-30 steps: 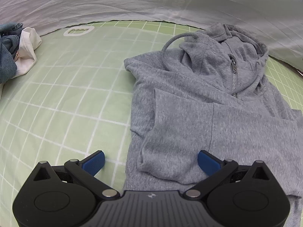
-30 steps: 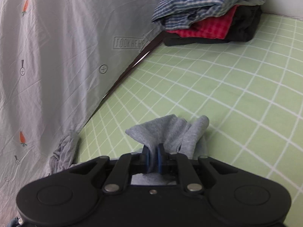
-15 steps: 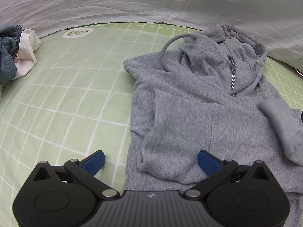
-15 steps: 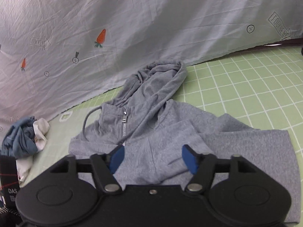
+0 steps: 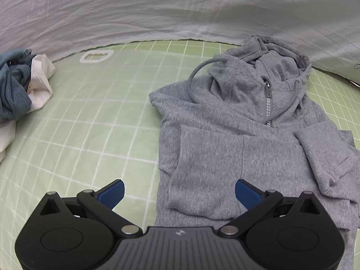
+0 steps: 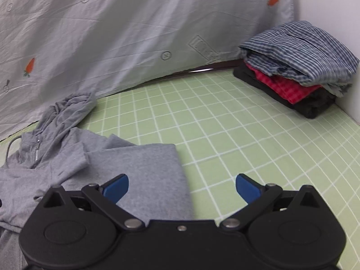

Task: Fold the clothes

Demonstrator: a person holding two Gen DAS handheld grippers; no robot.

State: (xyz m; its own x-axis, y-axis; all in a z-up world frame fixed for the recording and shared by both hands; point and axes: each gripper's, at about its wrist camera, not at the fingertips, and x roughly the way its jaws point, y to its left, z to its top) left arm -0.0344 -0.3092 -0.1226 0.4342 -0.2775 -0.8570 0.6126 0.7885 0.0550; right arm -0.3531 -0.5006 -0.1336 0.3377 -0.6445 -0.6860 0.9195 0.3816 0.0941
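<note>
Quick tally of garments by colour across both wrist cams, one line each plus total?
Grey: 1, the hoodie
Blue: 1, crumpled garment
White: 1, cloth beside it
Blue striped: 1, shirt topping the stack
Red: 1, checked piece
Black: 1, bottom piece
Total: 6

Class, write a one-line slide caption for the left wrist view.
Open left gripper hovers over a half-folded grey hoodie on a green checked sheet.

One grey hoodie (image 5: 236, 139) lies on the green checked sheet (image 5: 94, 117). One crumpled heap (image 5: 20, 94) holds two pieces, blue and white. One folded stack (image 6: 297, 67) shows three layers: striped, red, black. Two tools, left (image 5: 179, 194) and right (image 6: 181, 187).
</note>
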